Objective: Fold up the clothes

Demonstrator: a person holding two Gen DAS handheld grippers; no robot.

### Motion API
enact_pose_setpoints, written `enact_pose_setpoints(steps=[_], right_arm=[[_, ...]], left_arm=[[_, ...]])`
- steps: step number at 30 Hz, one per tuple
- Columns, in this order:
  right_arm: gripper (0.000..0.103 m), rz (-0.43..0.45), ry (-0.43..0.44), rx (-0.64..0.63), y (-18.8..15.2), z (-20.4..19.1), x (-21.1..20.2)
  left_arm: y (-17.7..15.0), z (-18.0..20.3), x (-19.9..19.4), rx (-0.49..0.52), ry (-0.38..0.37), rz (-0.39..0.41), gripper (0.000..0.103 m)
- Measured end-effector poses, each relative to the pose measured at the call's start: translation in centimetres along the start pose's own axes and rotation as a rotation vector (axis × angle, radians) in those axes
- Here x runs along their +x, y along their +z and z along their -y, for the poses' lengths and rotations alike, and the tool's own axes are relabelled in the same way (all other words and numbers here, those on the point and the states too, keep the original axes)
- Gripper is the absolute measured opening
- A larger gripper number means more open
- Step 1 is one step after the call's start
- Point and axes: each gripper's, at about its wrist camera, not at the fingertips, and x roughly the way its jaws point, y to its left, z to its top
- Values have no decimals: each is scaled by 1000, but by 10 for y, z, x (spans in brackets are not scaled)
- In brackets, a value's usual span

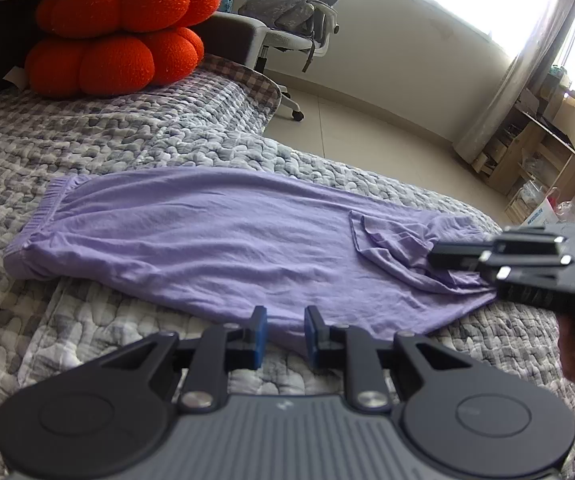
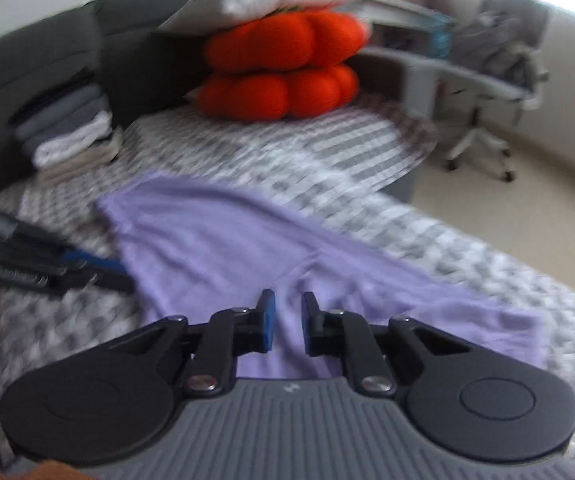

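lilac trousers [image 1: 215, 236] halved lengthwise, cross-folds left | right gripper [image 1: 435, 258] pinches leg end; left gripper [image 1: 285, 330] grips edge | folded stack [image 2: 67, 132] done

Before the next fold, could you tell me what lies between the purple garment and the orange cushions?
Only bare grey checked quilt separates the purple garment from the orange cushions, clearest in the left wrist view.
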Motion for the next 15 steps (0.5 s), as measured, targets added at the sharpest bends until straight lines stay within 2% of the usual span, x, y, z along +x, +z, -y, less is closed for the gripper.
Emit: enact_pose_setpoints(steps=[4, 6, 7, 10, 15], right_arm=[[14, -77, -96, 1, -4, -2, 18], [23, -75, -105, 22, -4, 3, 21], [24, -76, -108, 32, -5, 5, 22], [25, -86, -96, 54, -6, 6, 25], [27, -89, -16, 109, -8, 13, 23]], left_arm=[[0, -1, -1, -2, 0, 2, 21], [0, -1, -1, -4, -2, 2, 21], [0, -1, -1, -4, -2, 2, 21], [0, -2, 0, -5, -3, 1, 21], [0, -1, -1, -6, -3, 2, 21]])
